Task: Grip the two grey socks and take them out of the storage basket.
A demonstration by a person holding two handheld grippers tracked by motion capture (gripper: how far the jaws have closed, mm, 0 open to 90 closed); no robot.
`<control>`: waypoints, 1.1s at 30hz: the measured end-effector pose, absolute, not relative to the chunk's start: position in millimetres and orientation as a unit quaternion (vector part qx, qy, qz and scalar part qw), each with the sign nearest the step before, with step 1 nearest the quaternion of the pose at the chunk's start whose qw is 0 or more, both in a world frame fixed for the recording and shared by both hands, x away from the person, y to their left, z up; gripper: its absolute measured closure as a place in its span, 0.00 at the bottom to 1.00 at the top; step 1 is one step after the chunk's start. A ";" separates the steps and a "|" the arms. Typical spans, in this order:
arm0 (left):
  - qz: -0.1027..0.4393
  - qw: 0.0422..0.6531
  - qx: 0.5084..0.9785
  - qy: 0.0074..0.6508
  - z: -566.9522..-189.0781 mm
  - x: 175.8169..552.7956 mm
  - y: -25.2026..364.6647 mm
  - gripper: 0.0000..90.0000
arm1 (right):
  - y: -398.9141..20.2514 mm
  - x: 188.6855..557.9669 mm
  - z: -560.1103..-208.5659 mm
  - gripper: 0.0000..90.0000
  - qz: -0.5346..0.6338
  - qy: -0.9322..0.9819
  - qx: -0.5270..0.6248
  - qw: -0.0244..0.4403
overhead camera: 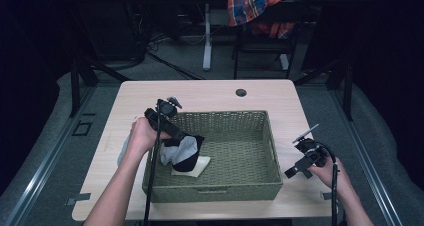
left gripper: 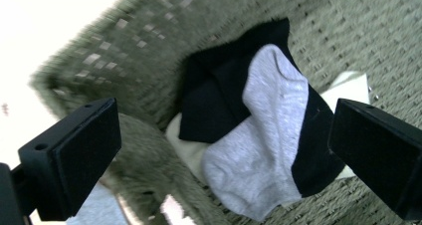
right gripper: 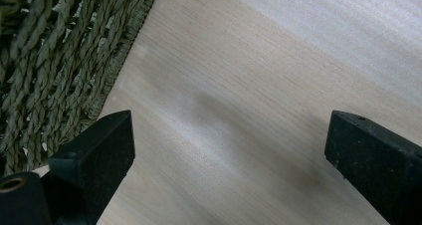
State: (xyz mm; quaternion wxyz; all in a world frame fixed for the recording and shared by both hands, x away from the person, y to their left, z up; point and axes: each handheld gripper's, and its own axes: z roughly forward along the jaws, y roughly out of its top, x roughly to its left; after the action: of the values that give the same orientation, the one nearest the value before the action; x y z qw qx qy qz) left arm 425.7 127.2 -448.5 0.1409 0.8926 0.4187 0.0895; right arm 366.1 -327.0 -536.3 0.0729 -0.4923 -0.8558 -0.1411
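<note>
A grey-and-black sock (overhead camera: 182,153) (left gripper: 263,135) lies crumpled in the left end of a woven basket (overhead camera: 240,121) (left gripper: 348,31), on top of a white cloth (overhead camera: 197,167) (left gripper: 348,83). My left gripper (overhead camera: 192,137) (left gripper: 224,135) hangs over the basket's left rim just above the sock, jaws wide open and holding nothing. To the right of the basket, my right gripper (overhead camera: 293,172) (right gripper: 231,145) stands open over bare table wood (right gripper: 259,85), with the basket wall (right gripper: 54,60) beside its left jaw.
A pale cloth (overhead camera: 123,148) (left gripper: 99,210) lies on the table under the left hand, outside the basket. A cable hole (overhead camera: 241,92) sits near the table's far edge. Behind the table, a plaid cloth (overhead camera: 255,8) hangs on a chair.
</note>
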 end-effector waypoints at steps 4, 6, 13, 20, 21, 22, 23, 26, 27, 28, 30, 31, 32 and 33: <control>0.080 0.142 0.895 0.416 -459.0 422.5 123.6 0.11 | -327.1 366.1 -536.6 0.06 -0.140 -0.856 -0.492 0.072; 0.072 0.135 0.898 0.413 -464.2 421.3 122.4 0.17 | -327.3 366.1 -536.4 0.06 -0.136 -0.858 -0.491 0.068; 0.046 0.121 0.908 0.398 -476.0 418.8 118.0 0.36 | -327.1 366.2 -536.0 0.06 -0.135 -0.858 -0.490 0.069; 0.019 0.103 0.915 0.388 -489.8 418.3 114.1 0.53 | -327.7 366.3 -535.5 0.06 -0.133 -0.860 -0.487 0.070; 0.017 0.097 0.916 0.389 -491.4 418.3 113.6 0.53 | -327.6 366.3 -535.6 0.06 -0.134 -0.860 -0.487 0.070; 0.016 0.094 0.917 0.387 -492.6 418.3 113.4 0.53 | -327.5 366.2 -535.7 0.06 -0.135 -0.860 -0.488 0.069; 0.014 0.089 0.918 0.387 -493.5 418.4 113.0 0.54 | -327.4 366.2 -535.6 0.06 -0.135 -0.860 -0.487 0.069; 0.014 0.083 0.919 0.384 -495.7 418.2 112.2 0.64 | -327.2 365.9 -535.6 0.06 -0.137 -0.859 -0.489 0.070; 0.015 0.081 0.920 0.383 -498.0 417.8 112.1 0.67 | -327.3 365.8 -535.4 0.06 -0.137 -0.859 -0.488 0.070; 0.010 0.080 0.920 0.384 -498.7 418.1 112.5 0.71 | -327.3 365.8 -535.2 0.06 -0.135 -0.860 -0.488 0.068; 0.012 0.079 0.919 0.386 -500.3 418.2 113.2 0.79 | -327.2 365.9 -535.1 0.06 -0.135 -0.860 -0.488 0.068; 0.012 0.079 0.919 0.386 -500.3 418.2 113.2 0.81 | -327.2 365.9 -535.1 0.06 -0.135 -0.860 -0.488 0.068; 0.013 0.081 0.920 0.384 -500.0 418.3 113.9 0.84 | -327.2 366.0 -535.3 0.06 -0.134 -0.860 -0.488 0.068; 0.013 0.084 0.920 0.382 -499.5 418.1 114.2 0.86 | -327.2 366.0 -535.4 0.06 -0.134 -0.860 -0.488 0.068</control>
State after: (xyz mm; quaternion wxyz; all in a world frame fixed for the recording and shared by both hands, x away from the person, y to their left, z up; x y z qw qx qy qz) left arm 418.1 114.2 -499.5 0.0837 0.9202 0.3822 0.0130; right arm 366.0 -327.2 -535.4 0.0682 -0.4877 -0.8600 -0.1339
